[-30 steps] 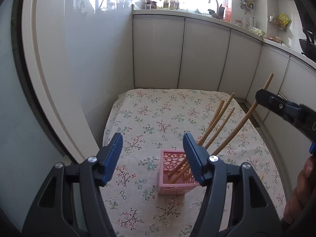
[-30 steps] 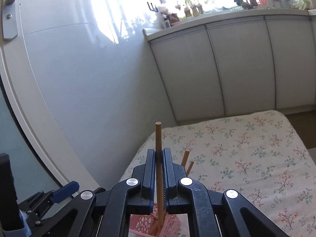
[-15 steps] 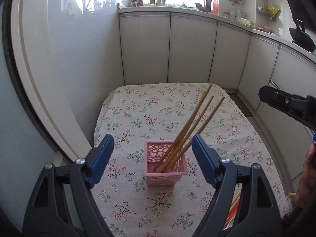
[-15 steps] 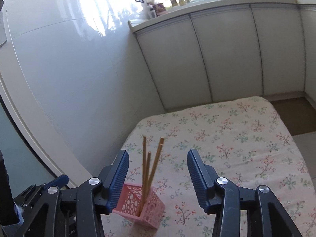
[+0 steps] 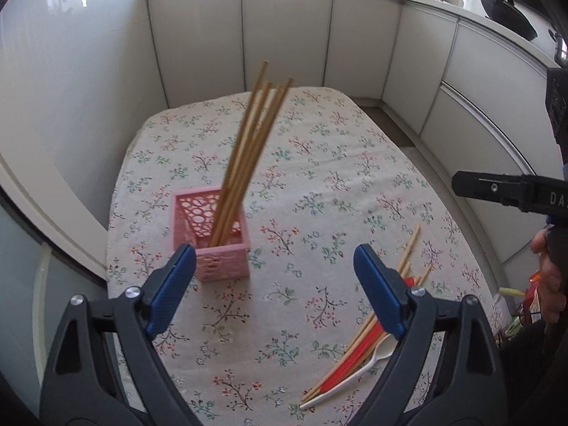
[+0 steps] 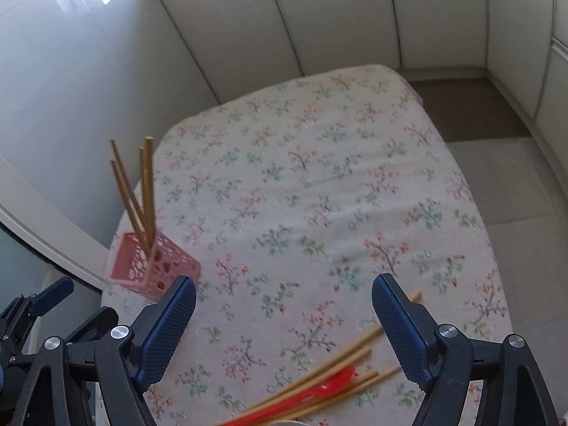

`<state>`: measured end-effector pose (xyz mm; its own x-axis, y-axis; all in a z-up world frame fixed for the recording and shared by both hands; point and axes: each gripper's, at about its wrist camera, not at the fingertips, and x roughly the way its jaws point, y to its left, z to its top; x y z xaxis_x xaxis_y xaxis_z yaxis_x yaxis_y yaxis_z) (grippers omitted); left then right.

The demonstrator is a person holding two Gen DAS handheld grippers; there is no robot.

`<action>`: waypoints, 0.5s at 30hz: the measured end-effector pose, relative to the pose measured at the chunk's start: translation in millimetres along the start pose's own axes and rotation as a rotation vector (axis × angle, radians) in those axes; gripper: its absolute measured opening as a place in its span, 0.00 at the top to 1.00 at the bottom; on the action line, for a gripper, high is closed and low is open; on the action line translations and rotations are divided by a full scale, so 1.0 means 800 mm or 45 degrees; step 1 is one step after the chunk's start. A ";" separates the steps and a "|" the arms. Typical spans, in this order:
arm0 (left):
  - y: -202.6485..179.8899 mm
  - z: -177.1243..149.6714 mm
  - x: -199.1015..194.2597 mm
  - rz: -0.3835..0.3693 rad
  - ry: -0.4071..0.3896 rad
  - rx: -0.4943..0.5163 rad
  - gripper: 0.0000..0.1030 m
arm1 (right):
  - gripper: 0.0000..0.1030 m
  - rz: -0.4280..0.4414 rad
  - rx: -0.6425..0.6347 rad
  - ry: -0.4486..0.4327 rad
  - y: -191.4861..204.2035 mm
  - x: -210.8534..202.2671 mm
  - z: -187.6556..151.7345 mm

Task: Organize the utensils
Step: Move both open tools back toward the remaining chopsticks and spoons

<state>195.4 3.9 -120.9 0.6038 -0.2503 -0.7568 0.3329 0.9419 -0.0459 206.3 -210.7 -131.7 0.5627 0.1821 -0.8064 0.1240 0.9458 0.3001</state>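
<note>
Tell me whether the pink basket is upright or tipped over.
Upright: the pink basket stands on its base on the floral cloth, open top up, with chopsticks leaning inside.

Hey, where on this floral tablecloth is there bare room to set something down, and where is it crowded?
The tablecloth is bare across its middle and far end, from the pink basket to the cabinet side. Between the basket and the loose chopsticks there is also a free strip. The near right corner is crowded: chopsticks, a red utensil and a white spoon lie piled.
</note>
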 end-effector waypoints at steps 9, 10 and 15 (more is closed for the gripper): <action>-0.054 -0.012 0.063 -0.012 0.254 0.103 0.12 | 0.16 -0.138 0.096 0.213 -0.072 0.026 -0.026; -0.060 -0.013 0.070 -0.011 0.274 0.110 0.12 | 0.15 -0.151 0.102 0.232 -0.079 0.028 -0.029; -0.085 -0.017 0.105 -0.031 0.373 0.136 0.12 | 0.15 -0.212 0.116 0.338 -0.109 0.041 -0.045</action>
<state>213.6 -78.3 -190.2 0.3652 -0.1828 -0.9128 0.4284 0.9035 -0.0095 184.9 -277.8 -203.0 0.2970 0.1022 -0.9494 0.2756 0.9428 0.1877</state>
